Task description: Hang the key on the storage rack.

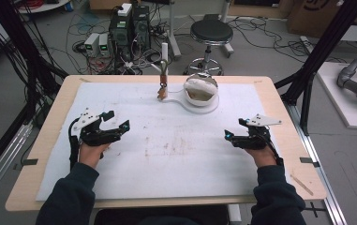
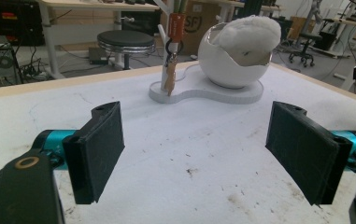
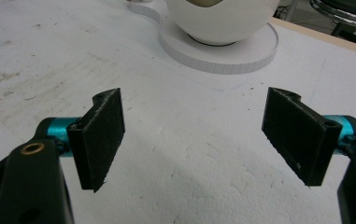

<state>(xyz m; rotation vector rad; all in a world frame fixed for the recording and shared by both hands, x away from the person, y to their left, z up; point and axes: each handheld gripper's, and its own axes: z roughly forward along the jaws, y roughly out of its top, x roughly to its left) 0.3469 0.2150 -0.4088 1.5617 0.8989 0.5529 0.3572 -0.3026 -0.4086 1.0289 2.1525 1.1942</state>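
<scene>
A person sits at a wooden table (image 1: pixel 279 101) covered by a white foam sheet (image 1: pixel 167 164) marked with brownish stains near its middle. The left gripper (image 1: pixel 116 121) is held over the sheet's left part, and the left gripper view shows its 2 black jaws spread wide with nothing between them. The right gripper (image 1: pixel 234 129) is held over the sheet's right part; in the right gripper view its jaws are equally wide apart and empty.

At the far middle of the sheet lies a flat white base (image 1: pixel 211 107) (image 2: pixel 199 91) (image 3: pixel 222 56). On its wider end sits a white spherical bowl (image 1: pixel 201 89) (image 2: pixel 234 58) (image 3: pixel 222 21) with a cut-open top and white fluffy stuffing (image 2: pixel 252 30) bulging from the opening. On its narrower end stands a thin white post (image 1: pixel 164 54) (image 2: pixel 162 35) from which a ring with an orange tag (image 2: pixel 176 25) and a small tan charm (image 1: pixel 161 93) (image 2: pixel 169 79) hangs. Both grippers are well apart from this stand.

Beyond the table, a black round stool (image 1: pixel 211 32), computer towers (image 1: pixel 130 26) and loose cables lie on the grey floor.
</scene>
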